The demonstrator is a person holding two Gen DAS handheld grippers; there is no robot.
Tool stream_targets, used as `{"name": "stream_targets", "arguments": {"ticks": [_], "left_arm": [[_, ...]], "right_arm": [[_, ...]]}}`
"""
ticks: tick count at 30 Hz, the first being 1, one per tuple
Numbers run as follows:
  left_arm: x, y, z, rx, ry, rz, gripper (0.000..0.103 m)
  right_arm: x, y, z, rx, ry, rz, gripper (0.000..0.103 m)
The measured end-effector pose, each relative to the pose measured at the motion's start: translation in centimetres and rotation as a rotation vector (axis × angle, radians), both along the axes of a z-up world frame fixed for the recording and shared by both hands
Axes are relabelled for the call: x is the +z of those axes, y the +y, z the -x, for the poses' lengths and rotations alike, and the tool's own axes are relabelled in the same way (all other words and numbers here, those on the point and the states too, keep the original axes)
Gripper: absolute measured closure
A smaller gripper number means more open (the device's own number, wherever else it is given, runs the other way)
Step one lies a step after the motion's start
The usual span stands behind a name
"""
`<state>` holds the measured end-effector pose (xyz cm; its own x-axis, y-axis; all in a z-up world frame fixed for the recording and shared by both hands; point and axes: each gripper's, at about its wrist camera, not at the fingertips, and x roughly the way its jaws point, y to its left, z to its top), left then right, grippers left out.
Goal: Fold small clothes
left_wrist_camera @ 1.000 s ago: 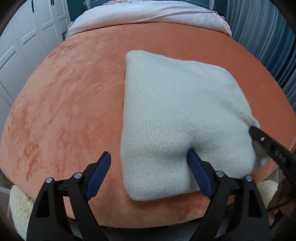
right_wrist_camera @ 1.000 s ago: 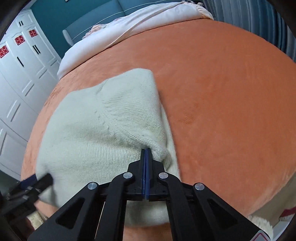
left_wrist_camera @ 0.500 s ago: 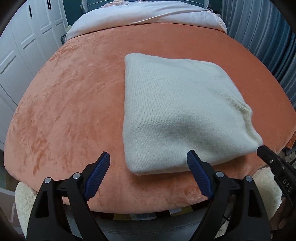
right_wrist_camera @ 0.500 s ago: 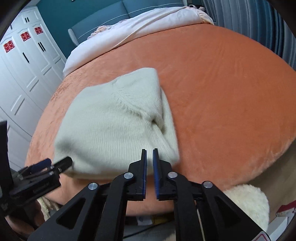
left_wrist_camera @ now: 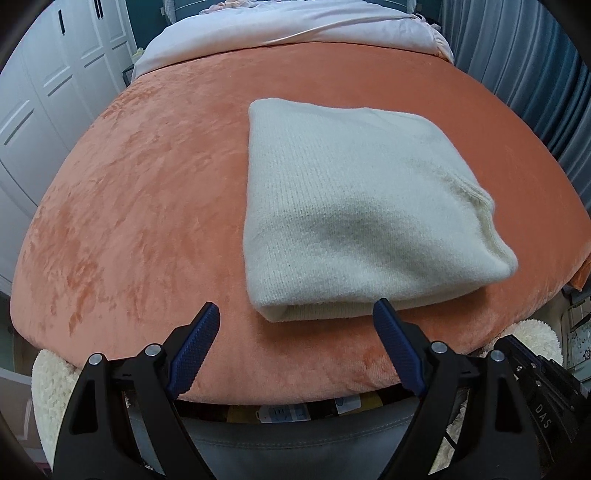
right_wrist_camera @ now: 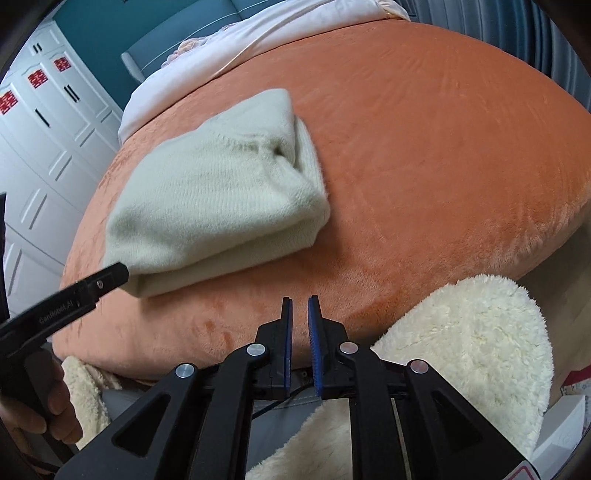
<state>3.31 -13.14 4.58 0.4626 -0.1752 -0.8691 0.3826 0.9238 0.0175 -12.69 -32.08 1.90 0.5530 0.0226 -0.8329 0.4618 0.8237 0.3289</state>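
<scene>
A cream knitted garment point(left_wrist_camera: 354, 206) lies folded in a thick rectangle on the orange plush bed cover point(left_wrist_camera: 147, 206). It also shows in the right wrist view point(right_wrist_camera: 221, 195), with its folded edges toward me. My left gripper point(left_wrist_camera: 295, 321) is wide open and empty, just in front of the garment's near edge. My right gripper point(right_wrist_camera: 300, 306) is open by a narrow gap and empty, pulled back over the bed's near edge. The left gripper's finger point(right_wrist_camera: 99, 282) shows beside the garment's near left corner in the right wrist view.
A pale pink duvet point(left_wrist_camera: 295, 29) covers the far end of the bed. White wardrobe doors point(left_wrist_camera: 44, 92) stand on the left and blue curtains point(left_wrist_camera: 524, 62) on the right. A fluffy cream rug point(right_wrist_camera: 472, 350) lies on the floor below the bed edge.
My right gripper let go of the garment's corner, opened a little and drew back off the bed. My left gripper also drew back. The garment dropped flat into its fold.
</scene>
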Motion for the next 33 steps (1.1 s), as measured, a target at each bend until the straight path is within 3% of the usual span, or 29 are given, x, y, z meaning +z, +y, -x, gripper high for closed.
{"name": "stream_targets", "arguments": {"ticks": [2, 6, 15, 16, 17, 18, 23, 27, 29, 32, 33], "left_arm": [[0.0, 0.1, 0.0, 0.003, 0.007, 0.007, 0.02], [-0.1, 0.5, 0.0, 0.012, 0.033, 0.032, 0.02], [-0.2, 2.4, 0.0, 0.033, 0.044, 0.049, 0.019], [0.0, 2.5, -0.1, 0.04, 0.037, 0.048, 0.019], [0.3, 2.7, -0.4, 0.046, 0.029, 0.055, 0.019], [0.6, 2.8, -0.7, 0.052, 0.021, 0.064, 0.019], [2.3, 2.6, -3.3, 0.105, -0.038, 0.075, 0.019], [0.2, 2.9, -5.5, 0.151, 0.008, -0.005, 0.017], [-1.0, 3.6, -5.8, 0.155, 0.031, 0.008, 0.014], [-1.9, 3.1, -5.5, 0.111, 0.013, -0.056, 0.013], [-1.4, 3.2, -5.3, 0.106, -0.003, -0.053, 0.013]], "right_arm": [[0.0, 0.3, -0.2, 0.011, 0.005, 0.012, 0.087], [0.5, 0.2, 0.2, -0.015, -0.009, 0.025, 0.069], [0.7, -0.1, 0.5, -0.044, -0.007, 0.043, 0.061], [0.9, 0.1, 0.4, -0.034, -0.011, 0.055, 0.062], [1.2, 0.4, 0.2, -0.015, -0.022, 0.06, 0.076], [1.7, 0.6, -0.1, 0.014, -0.05, 0.057, 0.103], [5.4, 2.5, -3.8, 0.147, -0.159, 0.111, 0.102], [6.7, 3.9, -8.1, 0.196, -0.191, 0.115, 0.102], [5.5, 5.3, -10.5, 0.247, -0.171, 0.113, 0.101], [-0.8, 7.2, -13.8, 0.349, 0.014, 0.089, 0.102], [-2.2, 7.3, -13.8, 0.35, 0.007, 0.079, 0.102]]}}
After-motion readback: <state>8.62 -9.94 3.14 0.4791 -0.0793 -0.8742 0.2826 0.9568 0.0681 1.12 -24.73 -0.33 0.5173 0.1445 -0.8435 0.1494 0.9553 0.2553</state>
